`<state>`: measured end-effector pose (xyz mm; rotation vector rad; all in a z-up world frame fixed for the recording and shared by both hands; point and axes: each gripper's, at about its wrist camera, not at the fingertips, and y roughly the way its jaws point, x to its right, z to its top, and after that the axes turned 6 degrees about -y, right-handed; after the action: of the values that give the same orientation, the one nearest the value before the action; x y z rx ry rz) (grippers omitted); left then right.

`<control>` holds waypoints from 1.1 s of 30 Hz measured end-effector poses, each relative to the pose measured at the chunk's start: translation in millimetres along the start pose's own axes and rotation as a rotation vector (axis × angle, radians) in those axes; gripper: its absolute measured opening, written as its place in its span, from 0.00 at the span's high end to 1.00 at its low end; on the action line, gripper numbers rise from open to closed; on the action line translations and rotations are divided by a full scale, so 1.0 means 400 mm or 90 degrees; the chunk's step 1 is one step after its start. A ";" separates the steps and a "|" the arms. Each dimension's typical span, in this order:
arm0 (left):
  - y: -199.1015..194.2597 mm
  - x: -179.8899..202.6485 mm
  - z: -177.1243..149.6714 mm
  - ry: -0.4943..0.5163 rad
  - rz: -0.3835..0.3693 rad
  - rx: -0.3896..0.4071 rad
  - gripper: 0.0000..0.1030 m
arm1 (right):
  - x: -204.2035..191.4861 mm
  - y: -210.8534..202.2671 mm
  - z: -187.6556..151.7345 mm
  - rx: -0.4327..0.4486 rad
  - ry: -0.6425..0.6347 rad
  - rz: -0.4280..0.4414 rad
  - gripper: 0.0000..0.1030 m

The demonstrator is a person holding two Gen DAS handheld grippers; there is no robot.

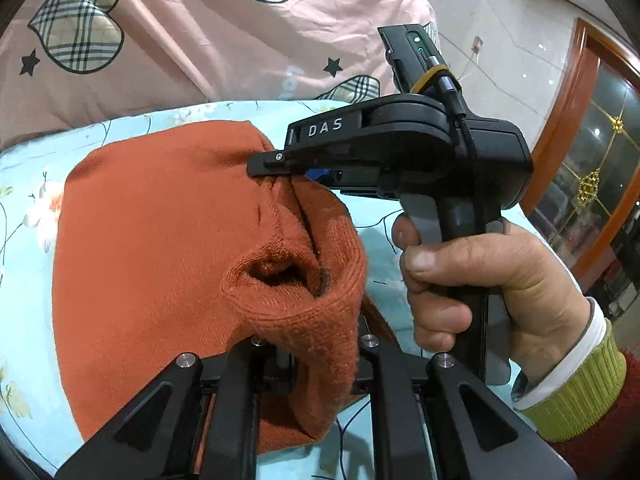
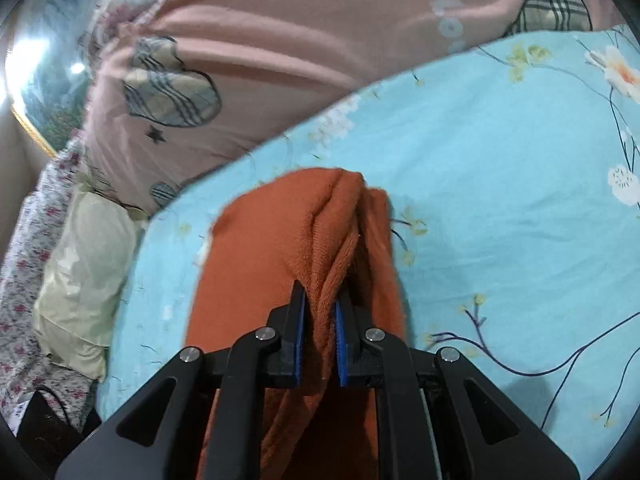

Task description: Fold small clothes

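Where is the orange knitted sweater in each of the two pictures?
Left wrist view: the orange sweater fills the left and middle, its ribbed edge bunched at the bottom centre, on the blue floral sheet.
Right wrist view: it runs up the lower middle, a fold pinched between blue pads.
Shared landmark: the pink quilt with plaid hearts, beyond the sheet.
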<state>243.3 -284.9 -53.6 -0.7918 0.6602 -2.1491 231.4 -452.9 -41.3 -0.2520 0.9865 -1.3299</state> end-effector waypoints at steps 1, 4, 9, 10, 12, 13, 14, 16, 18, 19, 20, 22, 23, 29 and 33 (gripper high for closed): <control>0.014 0.001 -0.003 -0.001 0.003 -0.012 0.89 | 0.008 0.015 -0.006 -0.015 -0.001 -0.017 0.86; 0.061 -0.019 -0.030 -0.007 -0.001 -0.047 0.86 | 0.021 0.027 -0.021 -0.024 0.021 -0.020 0.83; 0.043 -0.048 -0.056 -0.019 -0.032 -0.061 0.57 | -0.002 -0.025 -0.040 -0.005 0.011 -0.056 0.55; 0.030 -0.056 -0.060 -0.022 -0.038 -0.064 0.52 | -0.011 -0.041 -0.048 0.000 0.008 -0.055 0.41; 0.004 -0.073 -0.072 -0.027 -0.042 -0.066 0.40 | -0.025 -0.063 -0.065 0.009 -0.006 -0.052 0.30; -0.012 -0.076 -0.082 -0.030 -0.042 -0.068 0.40 | -0.037 -0.073 -0.078 0.012 -0.020 -0.051 0.29; -0.026 -0.086 -0.090 -0.033 -0.045 -0.067 0.39 | -0.037 -0.074 -0.087 0.008 -0.027 -0.051 0.29; -0.056 -0.094 -0.099 -0.046 -0.041 -0.065 0.38 | -0.041 -0.066 -0.107 -0.016 -0.043 -0.062 0.29; -0.089 -0.128 -0.106 -0.061 -0.033 -0.058 0.33 | -0.034 -0.056 -0.129 -0.041 -0.055 -0.089 0.29; -0.114 -0.140 -0.109 -0.070 -0.022 -0.051 0.31 | -0.026 -0.050 -0.140 -0.055 -0.063 -0.110 0.29; -0.131 -0.168 -0.108 -0.081 -0.008 -0.043 0.26 | -0.016 -0.048 -0.151 -0.066 -0.067 -0.133 0.29; -0.173 -0.226 -0.113 -0.104 0.016 -0.033 0.23 | 0.008 -0.059 -0.162 -0.064 -0.057 -0.127 0.29; -0.179 -0.259 -0.108 -0.118 0.024 -0.033 0.23 | 0.019 -0.066 -0.162 -0.061 -0.042 -0.113 0.29; -0.147 -0.415 -0.089 -0.221 0.018 -0.058 0.23 | 0.005 -0.035 -0.109 -0.066 -0.040 -0.054 0.29; -0.081 -0.462 -0.076 -0.263 -0.021 -0.082 0.22 | 0.022 0.013 -0.096 -0.072 0.000 0.001 0.29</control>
<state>305.8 -115.5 -113.2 -1.2795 0.5720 -1.9004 206.8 -445.2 -71.6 -0.3374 1.0637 -1.2748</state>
